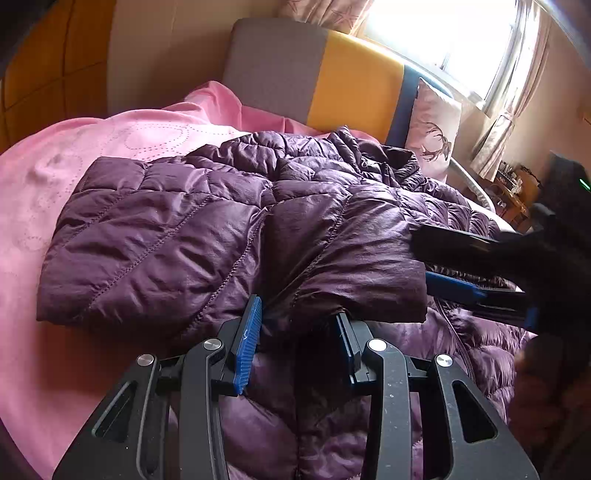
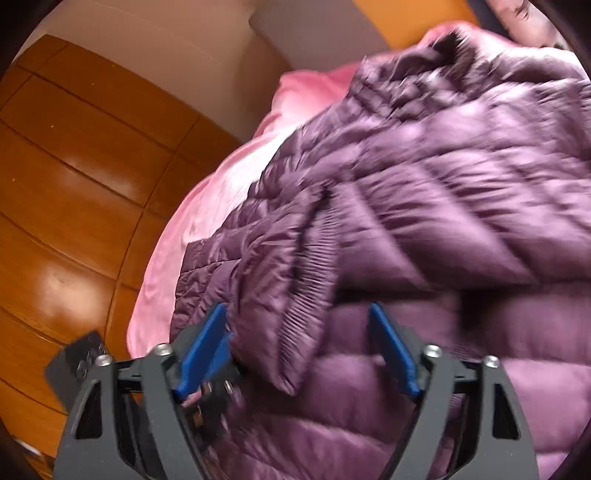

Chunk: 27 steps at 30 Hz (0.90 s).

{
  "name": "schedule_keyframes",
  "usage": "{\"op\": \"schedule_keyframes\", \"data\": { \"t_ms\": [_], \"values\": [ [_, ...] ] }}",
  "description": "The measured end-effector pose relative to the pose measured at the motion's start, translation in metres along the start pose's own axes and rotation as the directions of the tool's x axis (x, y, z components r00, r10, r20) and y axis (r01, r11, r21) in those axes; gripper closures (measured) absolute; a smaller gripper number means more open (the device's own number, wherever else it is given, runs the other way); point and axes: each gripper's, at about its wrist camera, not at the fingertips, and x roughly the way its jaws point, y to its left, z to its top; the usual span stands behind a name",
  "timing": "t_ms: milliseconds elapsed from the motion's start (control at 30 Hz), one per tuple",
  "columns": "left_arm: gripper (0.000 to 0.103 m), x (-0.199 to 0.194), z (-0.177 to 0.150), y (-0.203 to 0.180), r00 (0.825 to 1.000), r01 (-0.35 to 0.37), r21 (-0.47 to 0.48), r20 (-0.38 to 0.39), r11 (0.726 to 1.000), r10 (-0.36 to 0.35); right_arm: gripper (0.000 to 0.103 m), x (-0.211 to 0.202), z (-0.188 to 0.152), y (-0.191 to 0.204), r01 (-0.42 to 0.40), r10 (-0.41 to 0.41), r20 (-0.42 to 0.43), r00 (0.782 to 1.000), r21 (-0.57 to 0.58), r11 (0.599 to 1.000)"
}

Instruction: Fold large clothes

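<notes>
A purple quilted down jacket [image 1: 207, 236] lies on a pink bedsheet [image 1: 74, 155], partly folded over itself. My left gripper [image 1: 299, 325] is open at the near edge of a folded flap, with fabric between its blue pads, not pinched. My right gripper [image 1: 424, 258] reaches in from the right in the left wrist view, its fingers either side of the flap's edge. In the right wrist view the right gripper [image 2: 299, 332] is open over the jacket [image 2: 443, 184], with a ribbed sleeve fold between its pads. That view is motion-blurred.
A grey, yellow and blue headboard [image 1: 317, 74] stands behind the bed. A white pillow with a deer print [image 1: 432, 133] leans at the right. A bright window [image 1: 443, 33] with curtains is beyond. A wooden floor [image 2: 74, 184] lies left of the bed.
</notes>
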Motion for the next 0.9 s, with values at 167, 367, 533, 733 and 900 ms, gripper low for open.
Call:
{"op": "schedule_keyframes", "data": {
  "t_ms": [167,367,533,733,900],
  "values": [
    [0.047,-0.014,-0.007,0.005,1.000,-0.008,-0.004,0.017,1.000,0.009,0.087,0.024,0.005,0.028,0.069,-0.075,-0.044,0.996,-0.111,0.991],
    [0.031,-0.052,-0.025,0.037,0.992,-0.062,-0.162,0.102,0.985,0.079,0.094,-0.014,0.024,0.074,0.067,-0.049,0.084,0.995,-0.226,0.972],
    [0.030,-0.048,-0.023,0.056,0.988,-0.135,-0.239,0.046,0.962,0.150,0.094,-0.053,0.051,0.099,0.036,0.016,0.202,0.979,-0.250,0.968],
    [0.030,-0.028,-0.002,0.066,0.983,-0.175,-0.287,-0.002,0.942,0.182,0.094,-0.105,0.073,0.092,0.022,0.055,0.311,0.949,-0.238,0.971],
    [0.030,-0.004,0.019,0.069,0.974,-0.222,-0.306,-0.031,0.926,0.224,0.094,-0.137,0.075,0.061,0.037,0.040,0.384,0.923,-0.190,0.981]
  ]
}}
